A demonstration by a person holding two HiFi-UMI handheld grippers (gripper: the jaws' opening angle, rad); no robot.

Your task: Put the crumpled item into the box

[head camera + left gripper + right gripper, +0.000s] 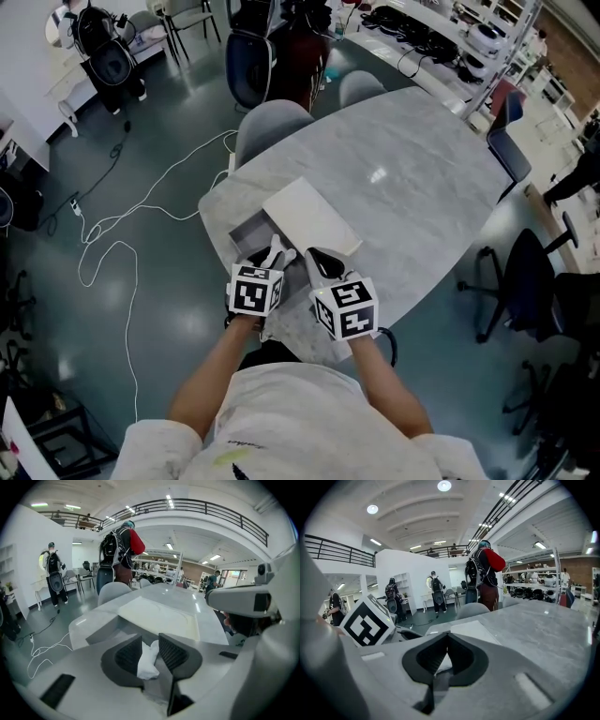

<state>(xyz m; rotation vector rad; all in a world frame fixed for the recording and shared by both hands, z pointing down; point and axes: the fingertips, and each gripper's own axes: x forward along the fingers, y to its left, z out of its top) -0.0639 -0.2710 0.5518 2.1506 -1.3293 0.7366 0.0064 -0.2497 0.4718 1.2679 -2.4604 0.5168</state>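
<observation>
A white crumpled item [148, 662] is pinched between the dark ribbed pads of my left gripper [150, 643], which is shut on it. In the head view this left gripper [273, 255] sits at the near edge of the open grey box [244, 231]. The box's white lid [311, 217] lies slanted over the box's far right side. In the left gripper view the box wall [100, 633] and the lid [159, 616] are just ahead of the jaws. My right gripper [322, 262] hovers beside the left one, near the lid [474, 631]. Its jaws [446, 638] meet at the tips, holding nothing.
The box rests near the front left edge of a round marble table [422, 187]. Two grey chairs [270, 126] stand at the far side, and a dark office chair [525, 281] at the right. White cables [122, 225] trail over the floor on the left. A person with a backpack [485, 573] stands beyond the table.
</observation>
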